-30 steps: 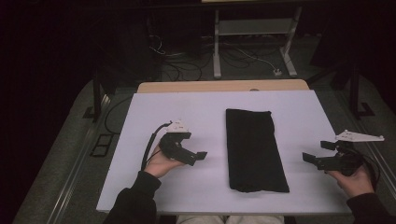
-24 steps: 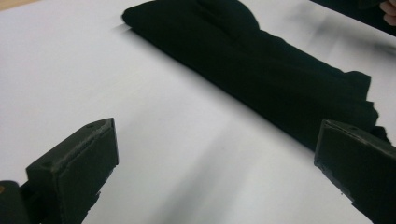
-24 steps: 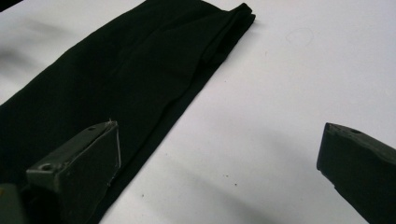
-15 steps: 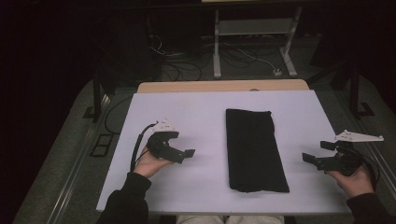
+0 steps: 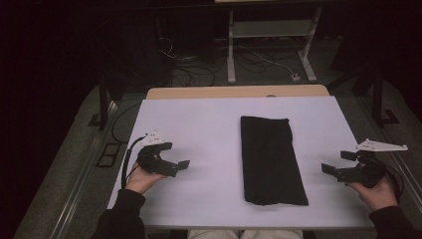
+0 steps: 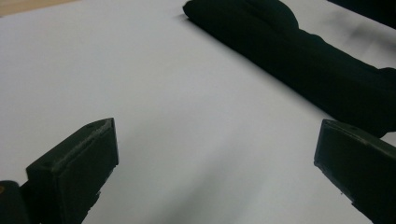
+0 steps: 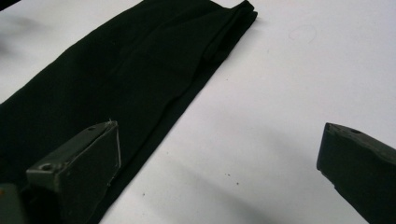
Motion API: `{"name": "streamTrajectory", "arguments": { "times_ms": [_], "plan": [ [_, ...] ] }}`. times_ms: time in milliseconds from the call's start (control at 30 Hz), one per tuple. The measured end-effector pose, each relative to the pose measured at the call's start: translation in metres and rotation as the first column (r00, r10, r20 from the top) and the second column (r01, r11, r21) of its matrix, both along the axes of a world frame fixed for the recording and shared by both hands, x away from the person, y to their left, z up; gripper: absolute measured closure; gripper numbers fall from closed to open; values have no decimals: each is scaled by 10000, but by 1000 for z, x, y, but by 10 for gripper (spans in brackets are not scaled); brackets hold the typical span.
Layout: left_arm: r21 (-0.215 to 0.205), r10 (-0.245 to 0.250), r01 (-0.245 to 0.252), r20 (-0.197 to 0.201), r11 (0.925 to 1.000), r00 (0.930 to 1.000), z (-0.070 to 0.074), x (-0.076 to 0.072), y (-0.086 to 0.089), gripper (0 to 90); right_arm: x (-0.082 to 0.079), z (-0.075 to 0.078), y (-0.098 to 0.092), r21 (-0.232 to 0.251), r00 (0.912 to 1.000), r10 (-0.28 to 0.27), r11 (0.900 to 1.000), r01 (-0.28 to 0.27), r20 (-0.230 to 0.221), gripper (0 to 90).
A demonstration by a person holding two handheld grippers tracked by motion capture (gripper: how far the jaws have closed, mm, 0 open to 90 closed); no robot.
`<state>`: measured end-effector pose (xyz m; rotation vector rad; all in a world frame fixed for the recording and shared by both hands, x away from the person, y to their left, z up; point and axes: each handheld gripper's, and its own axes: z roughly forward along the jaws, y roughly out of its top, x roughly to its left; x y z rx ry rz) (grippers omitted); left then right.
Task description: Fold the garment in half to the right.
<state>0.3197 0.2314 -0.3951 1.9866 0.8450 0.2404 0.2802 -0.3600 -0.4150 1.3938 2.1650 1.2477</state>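
Note:
A folded black cloth [image 5: 271,159] lies lengthwise in the middle of the white table [image 5: 209,124]. My left gripper [image 5: 176,160] sits at the table's left side, well apart from the cloth, open and empty. My right gripper [image 5: 337,163] rests near the right edge, open too, pointing at the cloth. In the left gripper view the cloth [image 6: 299,56] stretches across the upper right, beyond the jaws. In the right gripper view the cloth [image 7: 121,79] lies ahead and to the left, its edge passing behind the left jaw.
A wooden strip [image 5: 234,92] runs along the table's far edge. Beyond it are a dark floor with cables [image 5: 259,59] and a grey metal stand [image 5: 268,40]. Bare white surface lies on both sides of the cloth.
My left gripper has slid left and toward the table's near-left corner, away from the cloth. The right gripper and the cloth have stayed put.

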Motion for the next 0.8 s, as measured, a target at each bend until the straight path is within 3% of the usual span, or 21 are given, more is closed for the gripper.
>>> {"name": "streamTrajectory", "arguments": {
  "times_ms": [400,667,800],
  "plan": [
    [-332,786,-781,160,9964,9968,-17,-16,36,0,0,0,1,23,10000,33,10000,-33,-69,0],
    [-228,1227,-1231,-187,9921,9923,-27,-25,56,0,0,-2,3,-85,9998,168,9998,-169,-94,0],
    [-346,1737,-1749,-344,9840,9842,-31,-28,70,0,0,-2,4,-131,9997,244,9996,-245,-90,0]
  ]
}}
